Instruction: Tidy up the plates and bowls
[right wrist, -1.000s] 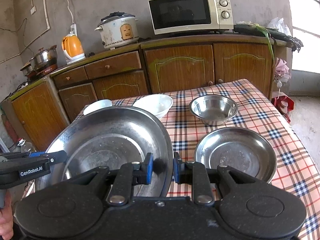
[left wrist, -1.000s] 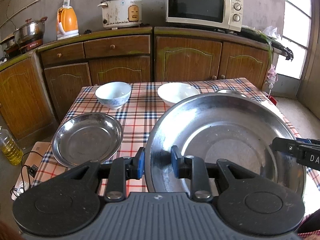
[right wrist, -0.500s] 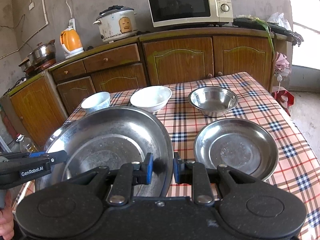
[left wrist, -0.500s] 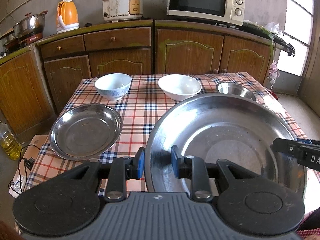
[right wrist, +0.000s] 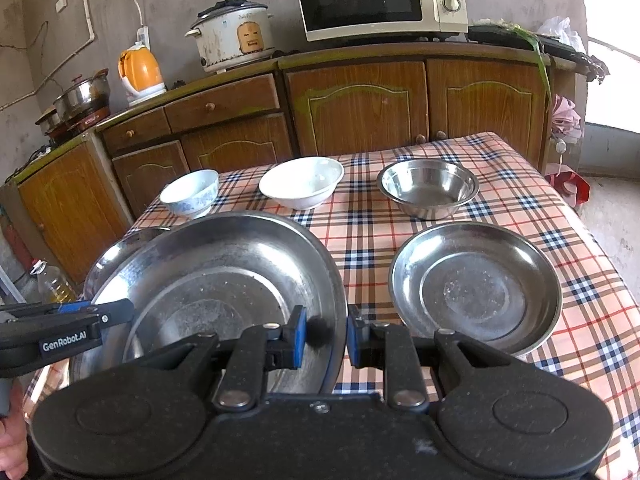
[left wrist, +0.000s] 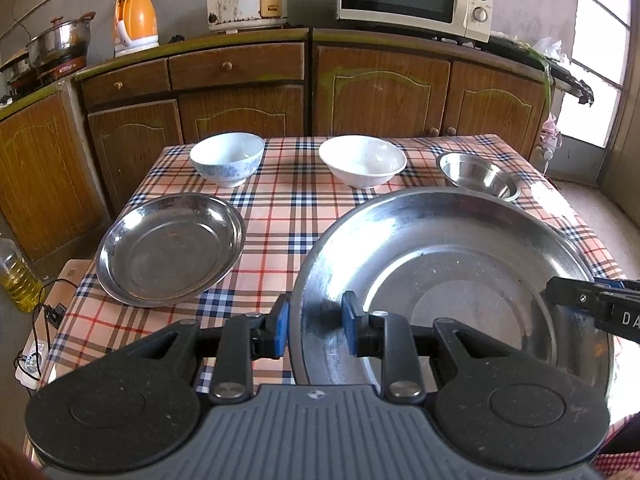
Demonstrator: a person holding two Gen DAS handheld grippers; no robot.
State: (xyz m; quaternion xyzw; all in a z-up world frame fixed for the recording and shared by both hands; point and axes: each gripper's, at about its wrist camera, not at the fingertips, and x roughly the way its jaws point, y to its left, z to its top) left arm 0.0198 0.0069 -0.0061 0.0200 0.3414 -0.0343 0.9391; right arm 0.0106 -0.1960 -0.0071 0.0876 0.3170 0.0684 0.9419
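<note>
While my left gripper [left wrist: 314, 330] pinches the left rim of the large steel plate [left wrist: 460, 272] and my right gripper [right wrist: 326, 338] pinches its right rim, the plate hangs just above the near edge of the table [left wrist: 280, 216], between the two smaller plates; its basin holds nothing but a few dull specks. To its left, by the table's near-left corner, lies a smaller steel plate [left wrist: 170, 250], empty; to its right, toward the near-right corner, lies a second steel plate [right wrist: 476, 286], empty too, with faint water marks in its well. Along the far edge stand three bowls, well apart from one another: a blue-patterned bowl [left wrist: 227, 158] at the far-left corner, a white bowl [left wrist: 362, 160] at the middle, and a steel bowl [right wrist: 428, 186] toward the far-right corner; all three sit upright and I see nothing inside them.
</note>
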